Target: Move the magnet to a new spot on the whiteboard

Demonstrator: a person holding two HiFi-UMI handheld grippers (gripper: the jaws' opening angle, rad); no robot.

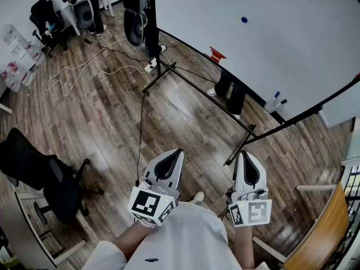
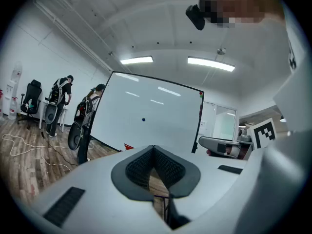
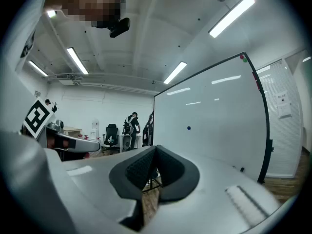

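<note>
Left tool point(image 1: 176, 152) and right tool point(image 1: 245, 154) are both closed up, holding nothing, well apart from the whiteboard point(image 1: 298, 55), which is cut off top right; magnet point(image 1: 244, 19) is just a tiny blue dot on it.

Head view: worn on head, aimed steeply down at wooden floor point(image 1: 112, 111). Left tongs point(image 1: 179, 152) close at 6 o'clock, right tongs point(image 1: 243, 154) close at 5 o'clock. Whiteboard point(image 1: 281, 44) farther off at 1 o'clock.

Left gripper view: mounted on left tongs, looking level along own jaws. Whiteboard at mid-range at 12 o'clock, right tongs at 3 o'clock.

Right gripper view: mounted on right tongs, looking level. Whiteboard seen obliquely at 2 o'clock, left tongs at 9 o'clock.

Shared by all three: whiteboard with blue magnet point(image 1: 244, 20). Shared by both gripper views: standing people point(image 2: 63, 94) beside whiteboard.
</note>
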